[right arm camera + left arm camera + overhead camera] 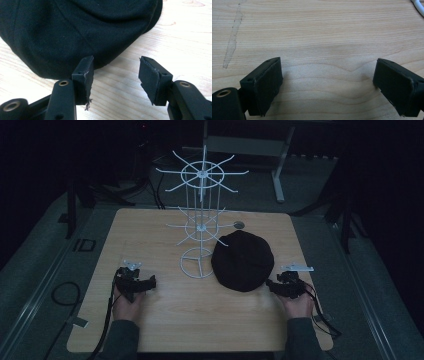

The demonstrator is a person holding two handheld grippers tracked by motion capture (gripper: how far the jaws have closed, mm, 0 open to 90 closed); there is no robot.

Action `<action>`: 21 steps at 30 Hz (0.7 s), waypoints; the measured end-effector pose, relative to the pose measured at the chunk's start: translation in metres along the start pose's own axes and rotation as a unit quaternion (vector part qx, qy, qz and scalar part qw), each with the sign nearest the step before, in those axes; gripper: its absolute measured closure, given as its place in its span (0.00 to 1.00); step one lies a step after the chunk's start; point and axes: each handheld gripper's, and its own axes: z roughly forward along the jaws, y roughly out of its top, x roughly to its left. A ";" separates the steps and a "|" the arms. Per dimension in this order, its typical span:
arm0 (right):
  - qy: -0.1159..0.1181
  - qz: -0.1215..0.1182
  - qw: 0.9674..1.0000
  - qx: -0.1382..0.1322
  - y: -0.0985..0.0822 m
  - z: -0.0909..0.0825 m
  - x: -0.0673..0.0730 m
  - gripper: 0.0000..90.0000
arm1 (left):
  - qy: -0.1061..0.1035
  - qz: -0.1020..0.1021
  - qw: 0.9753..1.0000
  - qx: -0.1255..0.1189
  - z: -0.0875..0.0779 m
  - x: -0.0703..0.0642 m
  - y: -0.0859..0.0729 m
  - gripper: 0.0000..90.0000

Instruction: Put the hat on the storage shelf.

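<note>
Jaws on my right hand-held gripper [115,75] stand well apart with nothing clamped between them, only bare bench [190,37] showing in the gap. Just ahead of its tips lies the black cap [75,27], flat on the wood; one jaw sits right at the cap's edge, though I cannot tell whether it touches the cloth. From the high view the same right hand-held gripper [276,285] sits at the cap's near right rim, my hand [298,304] behind it. My left hand-held gripper [327,82] is also spread wide and holds nothing, its jaws over plain wood grain, with a pale scuff mark [233,40] farther ahead and off to one side. In the high view that left hand-held gripper [149,282] is well apart from the cap [243,261]. Beyond both, past the cap's far left side, stands a white wire rack [201,220] with hooks radiating from two tiers, its round base just beside the cap.
</note>
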 end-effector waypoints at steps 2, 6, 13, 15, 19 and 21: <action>0.001 -0.001 1.000 -0.001 -0.002 0.001 0.001 0.50 | 0.000 0.001 1.000 0.000 0.000 0.000 0.000 0.11; 0.001 -0.006 1.000 0.005 -0.005 0.004 0.003 0.50 | -0.001 0.001 1.000 0.000 0.000 0.000 0.000 0.11; 0.000 -0.007 1.000 0.005 -0.006 0.006 0.005 0.50 | -0.001 0.001 1.000 0.000 0.000 0.000 0.000 0.11; 0.000 -0.008 1.000 0.004 -0.007 0.007 0.005 0.49 | -0.001 0.001 1.000 0.000 0.000 0.000 0.000 0.11; 0.000 -0.005 1.000 0.006 -0.008 0.006 0.003 0.49 | -0.001 0.001 1.000 0.000 0.000 0.000 0.000 0.11; 0.000 -0.002 1.000 0.005 -0.009 0.006 0.003 0.49 | -0.001 0.001 1.000 0.000 0.000 0.000 0.000 0.11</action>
